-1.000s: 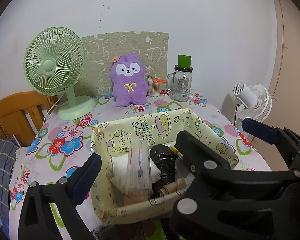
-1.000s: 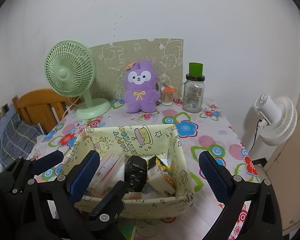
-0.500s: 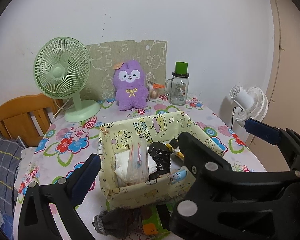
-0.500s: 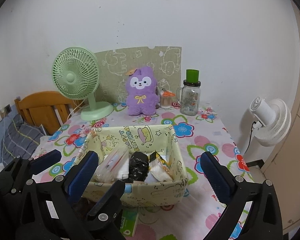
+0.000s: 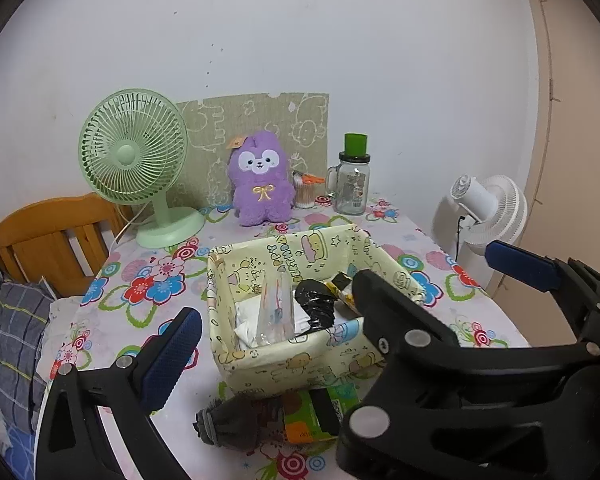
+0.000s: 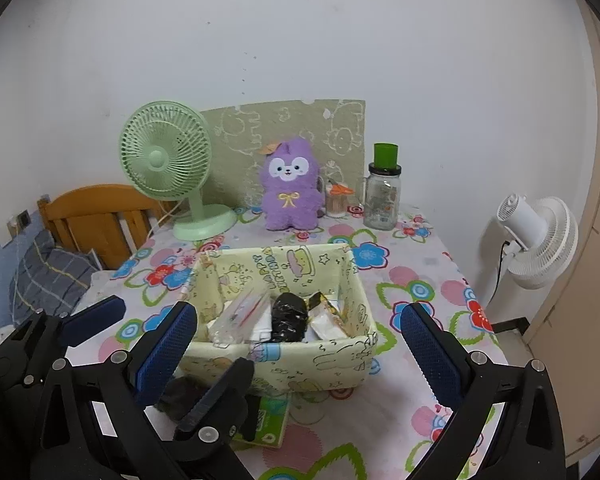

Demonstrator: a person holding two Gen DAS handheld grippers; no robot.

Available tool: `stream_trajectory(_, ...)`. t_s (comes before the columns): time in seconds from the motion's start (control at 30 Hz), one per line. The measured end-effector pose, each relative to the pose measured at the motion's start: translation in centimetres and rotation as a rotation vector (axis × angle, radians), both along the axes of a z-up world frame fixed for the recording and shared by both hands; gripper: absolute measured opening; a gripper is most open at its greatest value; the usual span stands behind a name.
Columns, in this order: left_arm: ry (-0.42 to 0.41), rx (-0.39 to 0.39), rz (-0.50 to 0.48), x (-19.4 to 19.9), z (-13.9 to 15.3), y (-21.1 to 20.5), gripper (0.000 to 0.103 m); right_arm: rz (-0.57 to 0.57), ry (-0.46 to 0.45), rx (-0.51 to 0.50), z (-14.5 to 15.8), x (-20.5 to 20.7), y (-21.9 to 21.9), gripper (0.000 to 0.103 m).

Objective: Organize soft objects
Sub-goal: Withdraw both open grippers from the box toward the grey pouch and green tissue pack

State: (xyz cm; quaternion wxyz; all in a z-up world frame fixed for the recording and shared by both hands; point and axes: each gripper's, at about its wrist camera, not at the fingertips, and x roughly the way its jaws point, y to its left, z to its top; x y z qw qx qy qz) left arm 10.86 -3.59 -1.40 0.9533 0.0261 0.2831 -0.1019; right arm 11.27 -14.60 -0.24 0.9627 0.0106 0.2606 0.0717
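Both grippers hanging wide open, empty: left gripper [image 5: 340,284], right gripper [image 6: 298,338]. Dark rolled cloth [image 5: 232,424] lying on worktop [image 6: 412,412], touching yellow fabric bin [image 6: 284,356] front. Likely next: descending low, pinching mid-roll, avoiding green packet [image 5: 320,412].

Soft even indoor light, fisheye-bent edges, sharp.

Yellow fabric bin [image 5: 284,360] — packets inside — jaws spread.
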Motion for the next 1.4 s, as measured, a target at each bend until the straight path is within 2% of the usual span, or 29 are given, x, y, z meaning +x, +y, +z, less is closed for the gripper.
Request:
stream_trajectory(0.53, -0.006, 0.001, 0.006, -2.8, 0.3, 0.7, 0.103, -0.017, -0.058, -0.049, 0.5, -3.6, 0.8, 0.103)
stream_trajectory(1.03, 0.027, 0.013, -0.015, -4.6, -1.4, 2.0, 0.103, -0.017, -0.029, -0.072, -1.0, -5.1, 1.7, 0.103)
stream_trajectory(1.4, 0.048, 0.057, -0.025, -5.2, -4.1, 2.3, 0.103, 0.009, 0.037, -0.086, -4.0, -4.9, 2.2, 0.103)
